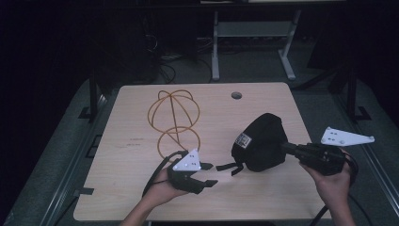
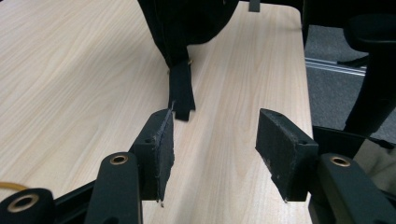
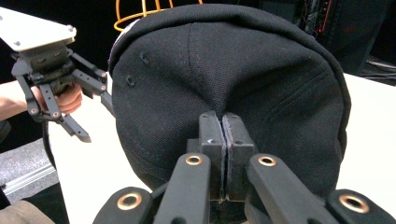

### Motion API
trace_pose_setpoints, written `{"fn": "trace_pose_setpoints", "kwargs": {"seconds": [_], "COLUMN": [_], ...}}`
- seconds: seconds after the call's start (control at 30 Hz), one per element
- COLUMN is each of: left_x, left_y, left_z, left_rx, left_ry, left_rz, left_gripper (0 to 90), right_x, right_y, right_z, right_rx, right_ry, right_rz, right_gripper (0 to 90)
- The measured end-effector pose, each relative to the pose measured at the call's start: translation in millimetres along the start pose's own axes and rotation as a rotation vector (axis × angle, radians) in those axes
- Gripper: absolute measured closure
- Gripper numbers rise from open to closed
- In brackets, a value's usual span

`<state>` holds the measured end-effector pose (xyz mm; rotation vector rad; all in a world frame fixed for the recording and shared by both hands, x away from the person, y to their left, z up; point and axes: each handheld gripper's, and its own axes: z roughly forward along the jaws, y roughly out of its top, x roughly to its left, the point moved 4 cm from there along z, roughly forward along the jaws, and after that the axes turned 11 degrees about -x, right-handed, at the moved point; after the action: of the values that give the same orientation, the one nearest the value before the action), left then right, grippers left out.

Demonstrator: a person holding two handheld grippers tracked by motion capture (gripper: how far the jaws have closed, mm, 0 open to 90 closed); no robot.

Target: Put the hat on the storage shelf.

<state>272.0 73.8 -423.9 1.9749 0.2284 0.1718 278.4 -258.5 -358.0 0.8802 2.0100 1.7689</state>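
High view shows a pale wood-grain table (image 1: 141, 141) with a round cable hole (image 1: 236, 95) near its far edge, set on grey floor in a dark room; a white-legged bench (image 1: 254, 33) stands beyond it. An orange wire frame (image 1: 174, 120) of rings rests on the left half of the table.

A black cap (image 1: 261, 141) is on the right half, held up by the right gripper (image 1: 291, 149), whose jaws are pressed together on a fold of the cap's fabric. In the right gripper view the fabric puckers into the closed jaws. The cap's crown faces right toward that gripper. Its strap (image 1: 229, 168) trails left and toward the near edge, lying on the wood.

The left gripper (image 1: 210, 174) sits low just left of the strap, jaws spread with nothing between them. In the left gripper view the strap end (image 2: 181, 95) lies just ahead of the gap.
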Motion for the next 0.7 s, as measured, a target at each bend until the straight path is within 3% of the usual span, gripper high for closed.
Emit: {"fn": "trace_pose_setpoints", "kwargs": {"seconds": [0.1,0.23,0.4,0.57,0.7], "left_x": [-0.5,-0.7,2.4,5.8,4.4], "left_y": [-4.7,-9.7,-13.3,-16.2,-16.2], "left_z": [0.9,1.2,-0.1,0.7,1.9], "left_rx": [-0.001,0.009,0.006,0.009,0.004], "left_ry": [0.006,-0.015,0.01,0.0,0.011], "left_rz": [0.006,-0.029,-0.03,-0.049,-0.042], "left_gripper": [45.8,43.4,42.5,40.5,38.8], "right_x": [-1.5,-3.5,-3.1,-1.2,1.3], "right_y": [6.0,17.5,30.7,43.2,53.1], "right_z": [1.6,4.6,11.8,21.4,29.1], "right_rx": [0.0,0.007,0.016,0.021,0.02], "right_ry": [0.008,0.015,0.028,0.045,0.062], "right_rz": [-0.001,-0.002,-0.015,-0.028,-0.037], "right_gripper": [88.6,88.6,88.6,88.6,88.6]}}
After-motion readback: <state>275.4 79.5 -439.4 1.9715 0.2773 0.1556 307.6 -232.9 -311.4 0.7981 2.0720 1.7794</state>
